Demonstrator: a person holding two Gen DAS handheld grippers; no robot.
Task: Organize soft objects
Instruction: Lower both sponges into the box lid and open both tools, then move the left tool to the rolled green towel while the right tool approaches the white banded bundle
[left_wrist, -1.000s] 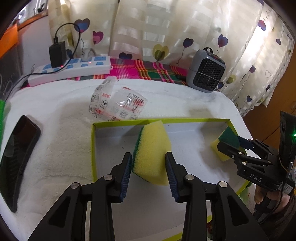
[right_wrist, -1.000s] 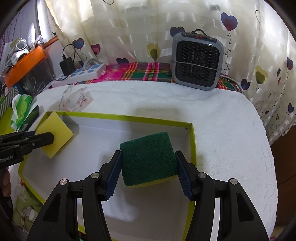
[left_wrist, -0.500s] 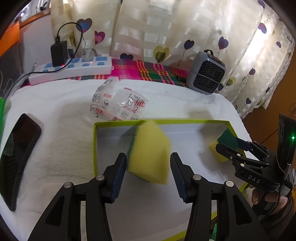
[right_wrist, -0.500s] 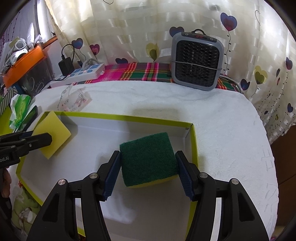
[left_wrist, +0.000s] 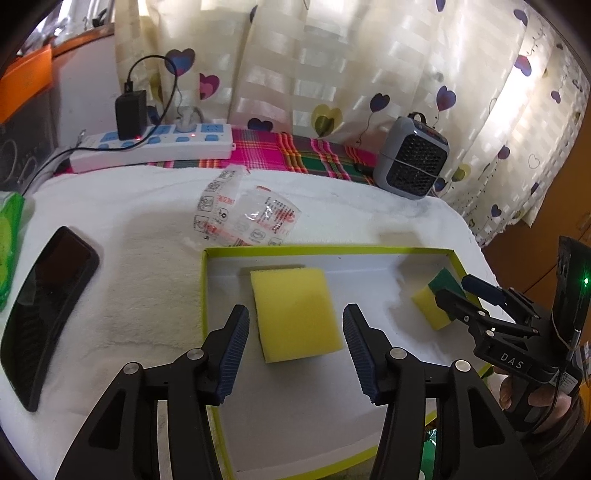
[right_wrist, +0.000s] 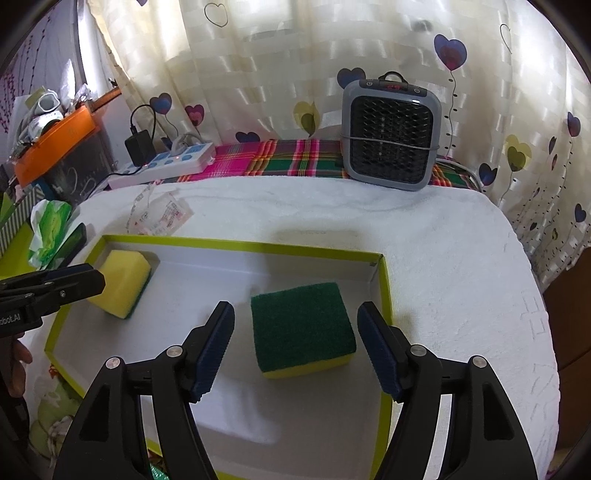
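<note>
Both rectangular yellow-green foam sponges lay in shallow green-rimmed cardboard box; my left claw, right claw opening, touching nothing; placement looked done.

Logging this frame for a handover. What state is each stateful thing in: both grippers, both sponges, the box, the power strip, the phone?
Left gripper: jaws opening, pads off the sponge.
Right gripper: jaws opening, pads off the sponge.
Left sponge: lying in the box, yellow side up.
Right sponge: lying in the box, green side up.
Box: open, no lid.
Power strip: charger plugged in, red lights on.
Phone: screen dark.
</note>
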